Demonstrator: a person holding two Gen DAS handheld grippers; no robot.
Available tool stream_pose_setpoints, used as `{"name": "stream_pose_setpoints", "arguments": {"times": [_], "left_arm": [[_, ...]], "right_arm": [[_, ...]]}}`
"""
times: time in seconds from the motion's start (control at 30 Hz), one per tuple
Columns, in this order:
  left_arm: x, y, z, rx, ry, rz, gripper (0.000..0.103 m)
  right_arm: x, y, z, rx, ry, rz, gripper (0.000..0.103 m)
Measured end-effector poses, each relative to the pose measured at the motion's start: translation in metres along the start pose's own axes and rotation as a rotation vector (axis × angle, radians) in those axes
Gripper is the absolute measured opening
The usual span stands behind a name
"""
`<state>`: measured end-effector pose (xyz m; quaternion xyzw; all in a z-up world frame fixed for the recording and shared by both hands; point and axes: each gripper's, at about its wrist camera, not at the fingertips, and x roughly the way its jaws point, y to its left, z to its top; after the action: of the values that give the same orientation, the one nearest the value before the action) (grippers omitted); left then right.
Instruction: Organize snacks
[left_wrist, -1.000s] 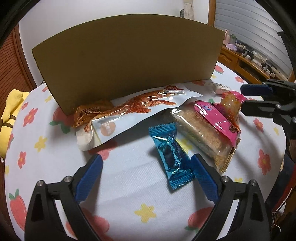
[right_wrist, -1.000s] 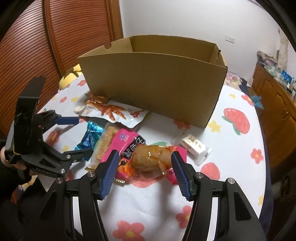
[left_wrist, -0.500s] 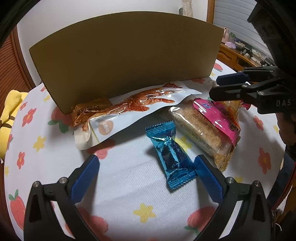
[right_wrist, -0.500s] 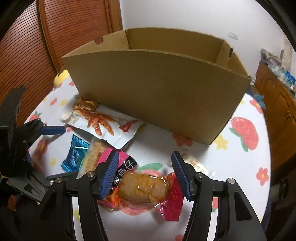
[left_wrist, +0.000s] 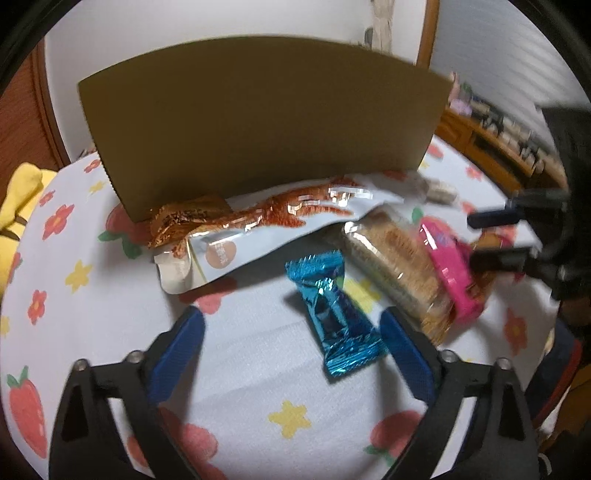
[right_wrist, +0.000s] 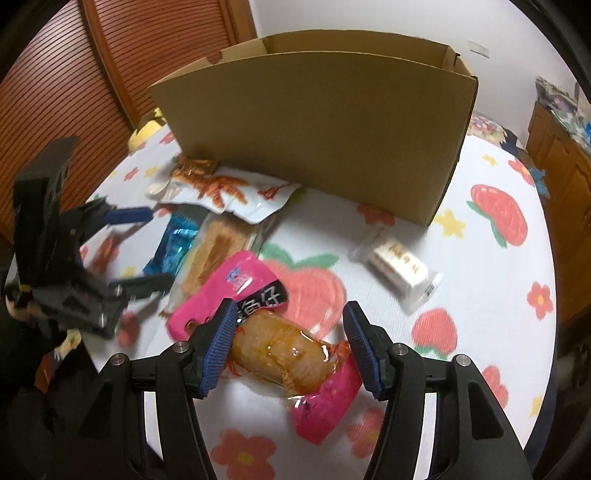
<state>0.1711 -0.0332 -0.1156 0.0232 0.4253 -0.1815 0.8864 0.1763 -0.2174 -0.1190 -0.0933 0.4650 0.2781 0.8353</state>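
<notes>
Right gripper (right_wrist: 290, 341) spread around pink sausage pack (right_wrist: 284, 347) on tablecloth (right_wrist: 480, 295), left pad touching, right pad apart; soft, slippery film, best pinched across firm middle. Left gripper (left_wrist: 295, 339) closing beside blue candy (left_wrist: 332, 317)

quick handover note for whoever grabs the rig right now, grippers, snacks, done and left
Left gripper: empty, jaws closing around the blue candy on the table, not yet gripping.
Right gripper: open, straddling the pink sausage pack, left pad at the wrapper, no squeeze seen.
Also on the table in front of the box: chicken-feet pouch, cracker pack, small white snack.
Done: no snack seen in the box; its inside is mostly hidden.
Left: pick up each snack and put it in the box.
</notes>
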Motion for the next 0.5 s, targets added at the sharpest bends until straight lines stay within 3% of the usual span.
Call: {"name": "stream_pose_setpoints", "arguments": {"times": [0.17,0.37,0.5], "left_arm": [[-0.005,0.002,0.006,-0.019,-0.025,-0.020,0.075],[-0.001,-0.004,0.014,-0.011,-0.027,-0.035,0.050],[0.002,-0.011,0.012,0.012,-0.018,-0.035,0.040]], "right_arm": [[-0.009,0.011,-0.009,-0.030,-0.020,0.006,0.066],[-0.006,0.026,-0.016,-0.111,0.020,-0.039,0.067],[-0.003,0.029,-0.019,-0.135,0.038,-0.054,0.067]]}}
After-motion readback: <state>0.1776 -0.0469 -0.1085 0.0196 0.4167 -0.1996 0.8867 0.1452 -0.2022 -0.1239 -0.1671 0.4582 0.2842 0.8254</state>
